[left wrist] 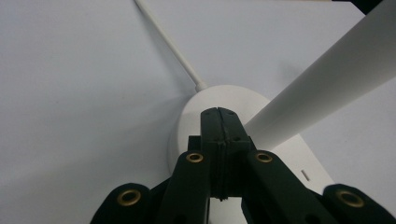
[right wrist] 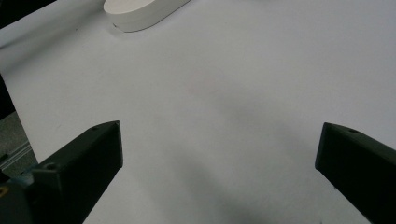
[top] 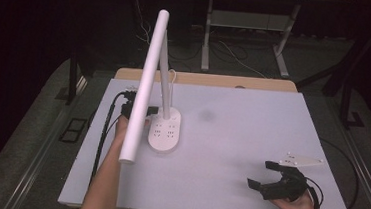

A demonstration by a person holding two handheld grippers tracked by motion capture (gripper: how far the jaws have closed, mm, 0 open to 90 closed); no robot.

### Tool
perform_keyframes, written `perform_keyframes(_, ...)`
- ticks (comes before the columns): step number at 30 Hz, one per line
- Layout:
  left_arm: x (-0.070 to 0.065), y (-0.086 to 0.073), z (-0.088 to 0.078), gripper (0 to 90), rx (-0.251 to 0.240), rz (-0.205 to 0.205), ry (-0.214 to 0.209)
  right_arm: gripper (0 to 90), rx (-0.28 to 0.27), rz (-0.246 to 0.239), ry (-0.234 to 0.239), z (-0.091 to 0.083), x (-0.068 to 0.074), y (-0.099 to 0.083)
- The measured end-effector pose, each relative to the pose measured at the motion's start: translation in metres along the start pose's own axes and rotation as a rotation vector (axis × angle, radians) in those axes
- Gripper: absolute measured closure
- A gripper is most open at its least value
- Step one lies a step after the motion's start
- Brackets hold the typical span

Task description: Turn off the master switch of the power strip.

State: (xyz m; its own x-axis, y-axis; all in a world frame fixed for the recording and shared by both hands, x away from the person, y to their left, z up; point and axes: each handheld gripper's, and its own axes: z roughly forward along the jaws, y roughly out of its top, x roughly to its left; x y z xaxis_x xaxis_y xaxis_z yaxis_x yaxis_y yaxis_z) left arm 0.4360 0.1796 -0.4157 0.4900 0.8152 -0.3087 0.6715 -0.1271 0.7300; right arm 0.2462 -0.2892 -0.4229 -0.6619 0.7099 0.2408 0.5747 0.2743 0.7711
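Your left claw is pressing at the lamp's base — the right one waits.

From above, your left claw (top: 134, 111) sits just beside the left edge of the lamp base (top: 165, 132), under the white lamp head (top: 145, 84); your right claw (top: 273, 179) rests well apart near the table (top: 251, 140) edge, jaws spread, holding nothing. Along the left claw (left wrist: 218, 114), the jaws are pressed together with nothing between them, tips over the base (left wrist: 205, 100) beside the head (left wrist: 322, 93) — likely poking a switch. Along the right claw (right wrist: 219, 154), the jaws stand wide, with the base (right wrist: 140, 11) far ahead. Next, push straight down, gently.
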Motion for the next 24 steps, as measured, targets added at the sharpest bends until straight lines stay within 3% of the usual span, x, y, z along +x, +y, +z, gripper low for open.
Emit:
perform_keyframes(16,-0.002,0.006,-0.043,89.9,-0.084,-0.012,-0.009,0.1,-0.002,0.0,-0.002,0.0,0.0,0.0)
perform_keyframes(24,-0.006,0.002,-0.062,72.2,-0.125,-0.011,-0.037,0.1,0.001,0.003,-0.001,0.0,0.002,0.001)
